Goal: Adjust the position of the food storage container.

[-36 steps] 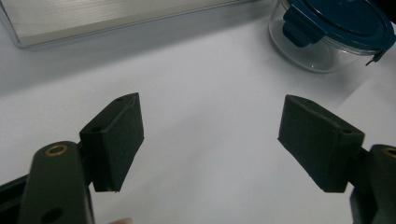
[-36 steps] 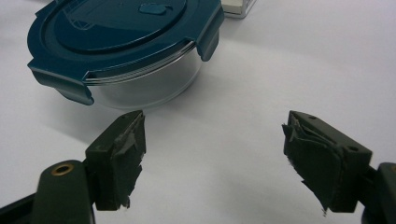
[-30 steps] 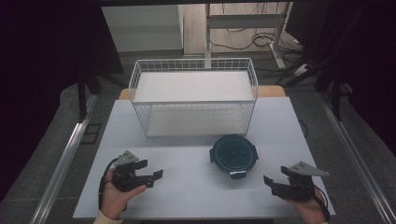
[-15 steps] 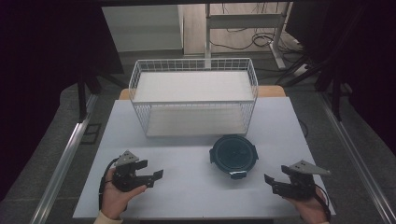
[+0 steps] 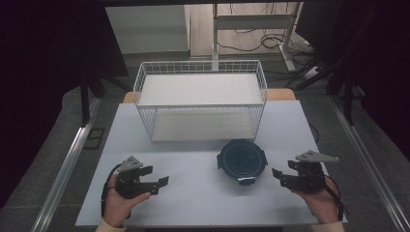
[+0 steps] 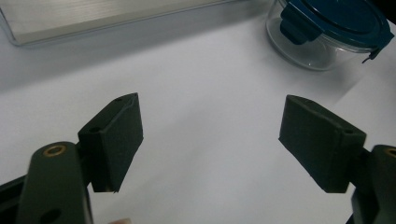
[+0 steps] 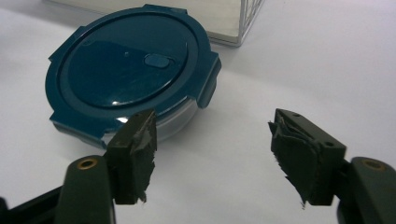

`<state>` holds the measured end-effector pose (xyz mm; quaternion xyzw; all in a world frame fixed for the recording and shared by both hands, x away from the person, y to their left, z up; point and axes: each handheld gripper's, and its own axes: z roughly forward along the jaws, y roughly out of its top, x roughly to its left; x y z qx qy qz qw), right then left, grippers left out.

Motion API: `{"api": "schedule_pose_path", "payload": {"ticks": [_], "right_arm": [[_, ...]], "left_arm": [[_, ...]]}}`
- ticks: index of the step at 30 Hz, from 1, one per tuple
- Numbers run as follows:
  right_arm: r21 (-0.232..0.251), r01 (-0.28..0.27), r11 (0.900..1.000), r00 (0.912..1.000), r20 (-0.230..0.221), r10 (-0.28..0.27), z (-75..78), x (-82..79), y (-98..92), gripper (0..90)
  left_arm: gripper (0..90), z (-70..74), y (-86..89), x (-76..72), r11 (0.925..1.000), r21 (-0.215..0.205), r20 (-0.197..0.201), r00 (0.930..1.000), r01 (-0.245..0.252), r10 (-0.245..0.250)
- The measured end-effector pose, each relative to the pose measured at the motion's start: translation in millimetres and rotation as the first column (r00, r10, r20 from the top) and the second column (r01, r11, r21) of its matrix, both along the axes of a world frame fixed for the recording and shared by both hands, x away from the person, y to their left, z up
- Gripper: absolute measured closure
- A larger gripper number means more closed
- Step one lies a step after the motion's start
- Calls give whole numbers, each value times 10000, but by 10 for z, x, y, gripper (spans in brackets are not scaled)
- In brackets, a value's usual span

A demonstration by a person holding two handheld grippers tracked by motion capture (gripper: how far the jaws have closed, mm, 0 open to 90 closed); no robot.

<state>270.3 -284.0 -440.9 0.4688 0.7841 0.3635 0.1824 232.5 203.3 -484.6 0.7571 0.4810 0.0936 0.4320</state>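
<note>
A round glass container (image 5: 241,161) with a dark teal clip lid stands on the white table (image 5: 193,203), in front of the wire basket. My left gripper (image 5: 155,176) rests in a hand at the front left, pointing right toward the container. It is open with nothing between its jaws (image 6: 210,140), and the container (image 6: 327,28) lies well ahead of it. My right gripper (image 5: 279,177) is held at the front right, pointing left at the container (image 7: 130,74) from a short distance. Its jaws (image 7: 212,144) have just been closing and stand open around bare table.
A white wire basket (image 5: 200,92) with a pale floor stands at the back middle of the table; its corner (image 7: 233,18) lies just behind the container. Dark floor and metal rails flank the table.
My right gripper has lifted a little off the table and its jaws have narrowed. The left gripper and the container have stayed where they were.
</note>
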Motion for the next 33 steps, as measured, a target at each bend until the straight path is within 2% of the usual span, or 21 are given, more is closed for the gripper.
{"api": "schedule_pose_path", "payload": {"ticks": [5, 10, 14, 15, 16, 17, 18, 20, 21, 22, 23, 25, 29, 33], "right_arm": [[-88, 173, 9998, 9998, -52, -174, 66, 84, 60, 391], [-100, -49, 9999, 9995, -307, 46, 135, 176, 127, 479], [-154, -78, 9999, 9992, -400, 72, 146, 297, 163, 603], [-154, -78, 9999, 9992, -400, 72, 146, 297, 163, 603], [-183, -124, 9998, 9988, -483, 115, 109, 358, 187, 678], [-183, -124, 9998, 9988, -483, 115, 109, 358, 187, 678], [-415, -158, 9990, 9980, -610, 133, 63, 420, 221, 734], [-685, -105, 9976, 9980, -625, 62, 29, 470, 245, 789], [-685, -105, 9976, 9980, -625, 62, 29, 470, 245, 789], [-1014, -37, 9948, 9981, -613, -25, 1, 551, 269, 852], [-1014, -37, 9948, 9981, -613, -25, 1, 551, 269, 852], [-1423, 77, 9898, 9979, -630, -168, -19, 641, 301, 893], [-1513, -70, 9885, 9968, -796, -51, -63, 668, 322, 894], [-1438, -175, 9895, 9927, -1206, 1, -184, 689, 308, 894]], "left_arm": [[214, 3, -1, 5, 10000, 0, -10, 10000, -37, 37], [214, 1, -24, 11, 10000, 14, -34, 10000, -5, 5], [214, 0, -22, 7, 10000, 86, -17, 10000, -3, 3], [214, 0, -22, 7, 10000, 86, -17, 10000, -3, 3], [214, 0, -18, 8, 10000, 97, 2, 10000, -21, 21], [214, 0, -18, 8, 10000, 97, 2, 10000, -21, 21], [213, -5, -17, 13, 9999, 135, 2, 10000, 13, -13], [214, -15, -20, 20, 9998, 203, -19, 10000, 58, -58], [214, -15, -20, 20, 9998, 203, -19, 10000, 58, -58], [214, -21, -24, 25, 9997, 224, -20, 10000, 82, -82], [214, -24, -30, 29, 9996, 256, -37, 9999, 115, -114], [217, -21, -45, 14, 9995, 285, 73, 9999, 111, -113], [218, 3, -46, 6, 9996, 256, 151, 9998, 91, -94], [220, -8, -38, 13, 9996, 264, 46, 10000, 45, -46]]}}
